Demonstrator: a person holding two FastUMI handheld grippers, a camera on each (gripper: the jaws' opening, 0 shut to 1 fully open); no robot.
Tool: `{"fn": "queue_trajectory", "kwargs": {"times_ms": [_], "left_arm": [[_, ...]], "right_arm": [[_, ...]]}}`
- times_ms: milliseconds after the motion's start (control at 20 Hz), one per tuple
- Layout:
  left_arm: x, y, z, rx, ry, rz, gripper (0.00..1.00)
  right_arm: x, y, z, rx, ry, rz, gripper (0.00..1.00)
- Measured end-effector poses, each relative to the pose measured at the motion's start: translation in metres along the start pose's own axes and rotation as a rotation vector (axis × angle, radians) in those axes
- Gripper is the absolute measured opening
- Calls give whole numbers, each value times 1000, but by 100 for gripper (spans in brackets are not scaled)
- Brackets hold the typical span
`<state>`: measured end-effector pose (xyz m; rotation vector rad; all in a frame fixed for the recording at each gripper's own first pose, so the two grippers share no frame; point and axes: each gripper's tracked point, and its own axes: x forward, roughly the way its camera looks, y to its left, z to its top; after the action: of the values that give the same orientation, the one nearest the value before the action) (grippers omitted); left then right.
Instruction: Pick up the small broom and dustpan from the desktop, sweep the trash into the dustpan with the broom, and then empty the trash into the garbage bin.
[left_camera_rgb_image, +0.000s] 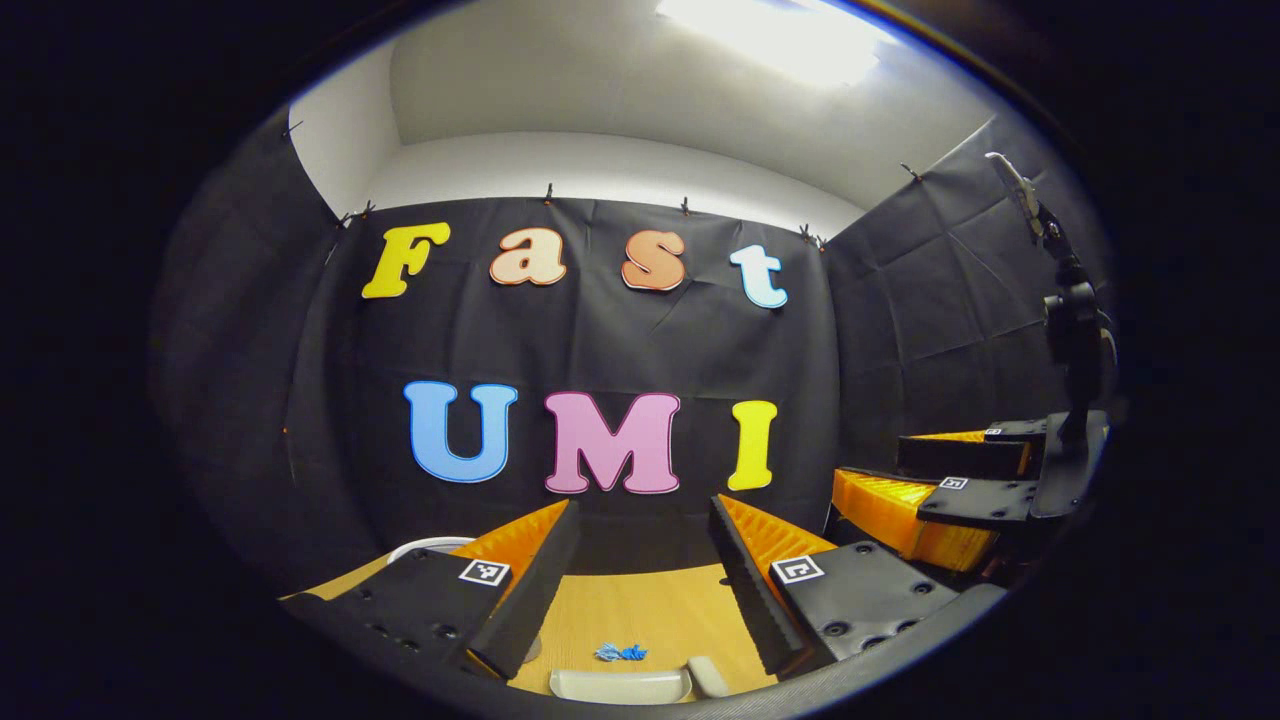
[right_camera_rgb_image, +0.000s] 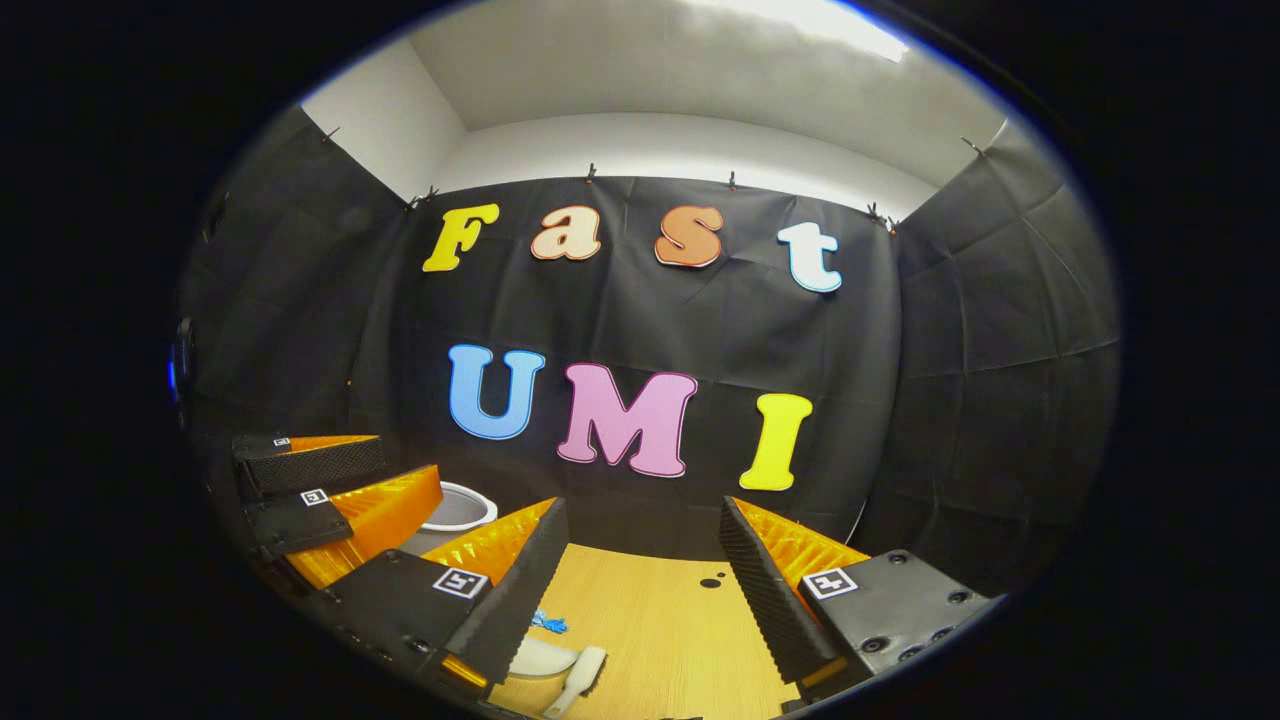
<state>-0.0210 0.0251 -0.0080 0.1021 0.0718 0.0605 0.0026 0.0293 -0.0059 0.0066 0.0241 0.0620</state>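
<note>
Both grippers are hanging above the wooden desktop (left_camera_rgb_image: 640, 610) with nothing between their fingers. In the left gripper view, the left gripper (left_camera_rgb_image: 642, 525) is holding its jaws wide apart, framing a bare strip of the desk. Down near the bottom edge of that view a small blue scrap of trash (left_camera_rgb_image: 620, 653) is lying on the wood, just beyond the pale dustpan (left_camera_rgb_image: 620, 685), and a pale handle end of the broom (left_camera_rgb_image: 708, 676) is sitting just beside the dustpan on the right. The right gripper (left_camera_rgb_image: 960, 470) is showing off to the right of that view — also spread open, well apart from the desk items.

In the right gripper view, the right gripper (right_camera_rgb_image: 642, 525) is gaping open over the desk. The trash (right_camera_rgb_image: 548, 623), dustpan (right_camera_rgb_image: 540, 658) and broom (right_camera_rgb_image: 578, 678) are lying near its left finger, partly hidden by it. The white-rimmed garbage bin (right_camera_rgb_image: 458, 510) is standing farther back on the left, behind the left gripper (right_camera_rgb_image: 330, 480), which is open too.
</note>
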Motion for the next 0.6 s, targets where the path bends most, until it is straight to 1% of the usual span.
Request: {"fn": "queue_trajectory", "kwargs": {"times_ms": [250,400,500,550,600], "left_arm": [[-1,1,-15,-5,40,-7,78],[1,4,-46,-12,111,-12,77],[3,-2,-77,-26,189,-48,78],[3,-3,-100,-54,261,-68,77],[-1,-2,-124,-91,351,-71,77]], "right_arm": [[6,9,-10,15,14,16,98],[16,15,-20,26,32,25,98],[25,21,-34,43,68,35,98],[28,24,-45,65,104,41,98],[32,28,-56,90,142,46,95]]}}
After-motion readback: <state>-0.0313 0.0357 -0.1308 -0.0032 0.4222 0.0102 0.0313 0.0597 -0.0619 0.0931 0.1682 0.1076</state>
